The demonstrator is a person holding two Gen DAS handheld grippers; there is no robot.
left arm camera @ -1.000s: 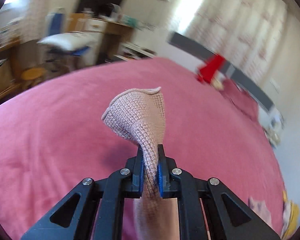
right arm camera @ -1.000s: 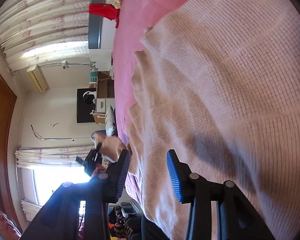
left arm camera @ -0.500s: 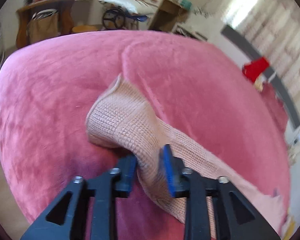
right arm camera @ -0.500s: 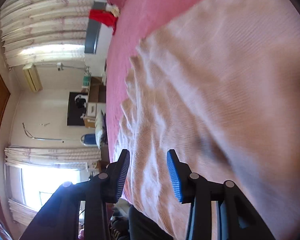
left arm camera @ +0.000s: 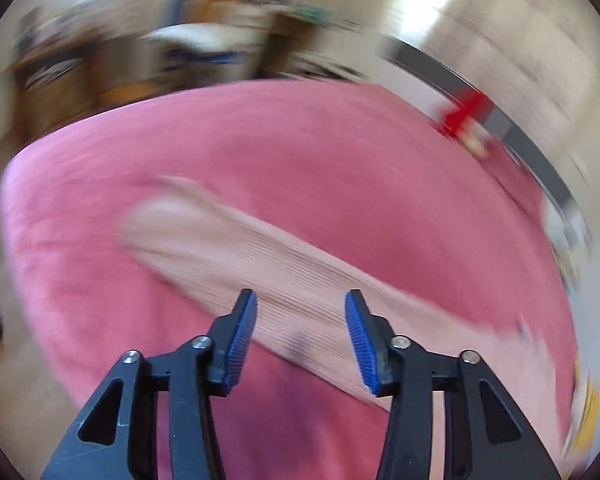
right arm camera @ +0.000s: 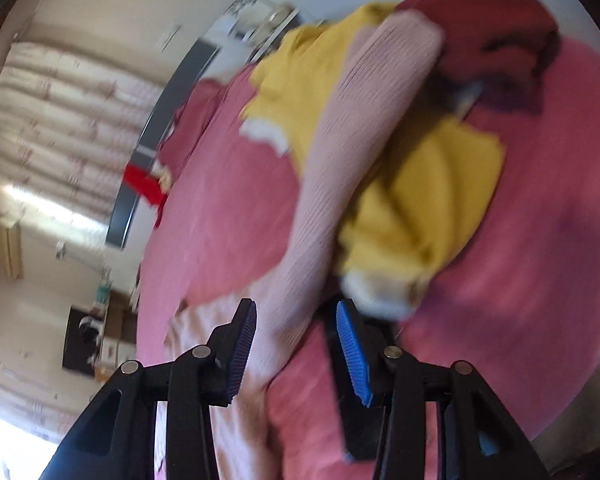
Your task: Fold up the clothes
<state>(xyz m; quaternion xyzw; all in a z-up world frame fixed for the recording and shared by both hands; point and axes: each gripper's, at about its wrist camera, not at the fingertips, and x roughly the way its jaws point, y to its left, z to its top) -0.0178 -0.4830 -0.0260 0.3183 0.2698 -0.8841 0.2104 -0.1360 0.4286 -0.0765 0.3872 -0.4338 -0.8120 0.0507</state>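
Observation:
A beige-pink knit sweater sleeve (left arm camera: 228,248) lies stretched out flat on the pink bedspread (left arm camera: 340,140) in the blurred left wrist view. My left gripper (left arm camera: 300,304) hovers over its near part with jaws opening, and the pads touch nothing. In the right wrist view the sweater's other sleeve (right arm camera: 364,128) drapes over a crumpled yellow garment (right arm camera: 432,184). My right gripper (right arm camera: 296,312) hangs above the knit, jaws apart and opening a little. The knit runs under the gap and is not pinched.
A dark red garment (right arm camera: 500,40) lies behind the yellow one on the bed (right arm camera: 520,260). A red item (left arm camera: 460,116) hangs by the grey headboard (left arm camera: 520,136). A desk and shelves (left arm camera: 180,52) stand beyond the bed's far edge. Curtains (right arm camera: 60,112) cover the window.
My left gripper let go of the sleeve, which now lies flat on the bed, and it drew back. My right gripper swung off the sweater's body toward the pile of yellow and dark red clothes.

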